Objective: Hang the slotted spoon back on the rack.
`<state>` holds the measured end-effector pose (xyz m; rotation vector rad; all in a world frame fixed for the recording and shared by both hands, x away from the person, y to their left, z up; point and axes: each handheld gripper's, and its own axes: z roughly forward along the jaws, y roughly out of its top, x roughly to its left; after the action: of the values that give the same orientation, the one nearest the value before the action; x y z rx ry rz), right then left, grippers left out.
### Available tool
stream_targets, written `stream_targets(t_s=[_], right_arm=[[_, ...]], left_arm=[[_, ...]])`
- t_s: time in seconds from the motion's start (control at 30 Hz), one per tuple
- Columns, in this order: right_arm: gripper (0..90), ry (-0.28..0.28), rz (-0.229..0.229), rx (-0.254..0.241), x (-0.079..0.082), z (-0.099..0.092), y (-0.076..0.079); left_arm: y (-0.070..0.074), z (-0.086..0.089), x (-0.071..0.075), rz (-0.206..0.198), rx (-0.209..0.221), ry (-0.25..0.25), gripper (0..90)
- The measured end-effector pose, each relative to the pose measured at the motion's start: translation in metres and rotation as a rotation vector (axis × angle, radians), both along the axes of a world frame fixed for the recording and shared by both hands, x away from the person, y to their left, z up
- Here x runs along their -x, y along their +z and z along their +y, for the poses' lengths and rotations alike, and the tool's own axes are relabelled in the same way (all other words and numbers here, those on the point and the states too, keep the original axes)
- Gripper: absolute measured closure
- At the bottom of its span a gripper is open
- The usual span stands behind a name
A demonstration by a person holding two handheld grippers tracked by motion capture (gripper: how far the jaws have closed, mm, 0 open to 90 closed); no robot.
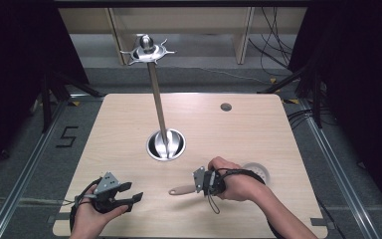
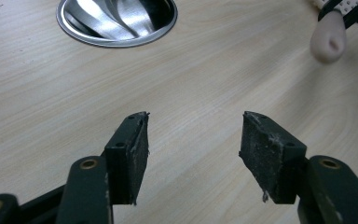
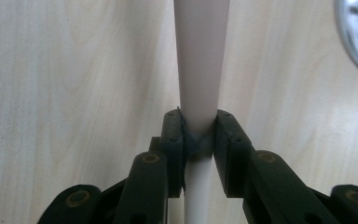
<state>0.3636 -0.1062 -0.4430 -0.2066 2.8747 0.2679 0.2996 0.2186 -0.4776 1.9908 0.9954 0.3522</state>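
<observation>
Between right gripper [image 3: 198,128] pads, handle [image 3: 200,60].

High view looks down on the table [image 1: 258,129] — both gripper views skim it closely.

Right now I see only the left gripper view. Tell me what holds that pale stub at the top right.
Observer: The right gripper does; its fingers clamp the pale handle from both sides.
Operator: Say what the steel dish is.
Observer: It is the base of a tall pole, topped by a crown of hooks.
Operator: Report anything beyond the right hand.
Observer: A white ring lies flat on the table, just past the right hand.
</observation>
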Motion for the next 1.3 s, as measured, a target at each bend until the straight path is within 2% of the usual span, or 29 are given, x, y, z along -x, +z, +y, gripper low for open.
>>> stream_targets(t_s=[0.1, 0.13, 0.17, 0.2, 0.3, 0.37, 0.4, 0.43, 0.5, 0.53, 0.57, 0.67, 0.7, 0.73, 0.77, 0.9, 0.93, 0.97, 1.0, 1.1, 1.17, 1.2, 1.3], right_arm=[[75.6, 0.006, -0.030, -0.042, -0.002, -0.007, 0.005], [75.6, -0.023, -0.034, -0.057, 0.000, -0.010, 0.007], [75.6, -0.042, -0.033, -0.077, 0.001, -0.012, 0.008], [75.6, -0.051, -0.044, -0.107, 0.001, -0.015, 0.010], [75.6, -0.059, -0.059, -0.131, 0.001, -0.019, 0.014], [75.6, -0.086, -0.075, -0.171, 0.001, -0.024, 0.017], [75.6, -0.124, -0.070, -0.190, 0.002, -0.026, 0.018], [75.6, -0.096, -0.092, -0.216, -0.001, -0.028, 0.019], [75.7, -0.141, -0.089, -0.250, -0.001, -0.032, 0.021], [75.6, -0.156, -0.084, -0.266, -0.001, -0.033, 0.021], [75.7, -0.130, -0.111, -0.276, -0.004, -0.035, 0.022], [75.6, -0.166, -0.088, -0.318, -0.002, -0.038, 0.023], [75.6, -0.166, -0.093, -0.319, -0.003, -0.039, 0.024], [75.6, -0.195, -0.095, -0.331, -0.001, -0.041, 0.025], [75.6, -0.178, -0.100, -0.343, -0.003, -0.041, 0.026], [75.7, -0.213, -0.094, -0.398, -0.003, -0.046, 0.030], [75.6, -0.211, -0.096, -0.407, -0.004, -0.047, 0.032], [75.6, -0.185, -0.114, -0.417, -0.007, -0.048, 0.033], [75.6, -0.203, -0.100, -0.438, -0.006, -0.049, 0.033], [75.6, -0.226, -0.105, -0.477, -0.008, -0.053, 0.036], [75.6, -0.242, -0.109, -0.508, -0.009, -0.055, 0.037], [75.6, -0.268, -0.094, -0.518, -0.008, -0.057, 0.038], [75.6, -0.295, -0.093, -0.564, -0.010, -0.060, 0.040]], left_arm=[[0.000, 0.000, 0.000, 0.002, -0.004, 0.000, 40.9], [0.000, 0.000, 0.000, 0.001, 0.006, 0.007, 40.9], [0.000, 0.000, 0.000, 0.002, -0.003, 0.001, 40.9], [0.000, 0.000, 0.000, 0.002, -0.004, 0.001, 40.9], [0.000, 0.000, 0.000, 0.002, -0.004, 0.002, 40.9], [0.000, 0.000, 0.000, -0.001, 0.008, 0.008, 40.9], [0.000, 0.000, 0.000, -0.001, 0.008, 0.009, 40.9], [0.000, 0.000, 0.000, -0.002, 0.009, 0.009, 40.9], [0.000, 0.001, -0.001, -0.005, -0.018, -0.005, 40.9], [0.000, 0.000, 0.000, 0.000, -0.002, 0.000, 40.9], [0.000, 0.000, 0.000, 0.000, 0.000, 0.000, 40.9], [0.000, 0.000, 0.000, -0.005, 0.002, 0.002, 40.9], [0.000, 0.000, 0.000, -0.005, 0.002, 0.002, 40.9], [0.000, 0.000, 0.000, -0.005, 0.002, 0.002, 40.9], [0.000, 0.000, 0.000, -0.005, 0.002, 0.002, 40.9], [0.000, 0.000, 0.000, -0.001, -0.001, -0.001, 40.9], [0.000, 0.000, 0.000, -0.001, -0.002, -0.001, 40.9], [0.000, 0.000, 0.000, -0.005, 0.002, 0.002, 40.9], [0.000, 0.000, 0.000, -0.005, 0.001, 0.002, 40.9], [0.001, 0.000, 0.000, -0.001, -0.002, 0.000, 40.9], [0.000, -0.001, 0.000, -0.002, 0.011, 0.008, 40.9], [0.001, 0.000, 0.000, 0.000, -0.003, 0.000, 40.9], [0.001, 0.000, 0.000, -0.002, -0.002, 0.002, 40.9]])
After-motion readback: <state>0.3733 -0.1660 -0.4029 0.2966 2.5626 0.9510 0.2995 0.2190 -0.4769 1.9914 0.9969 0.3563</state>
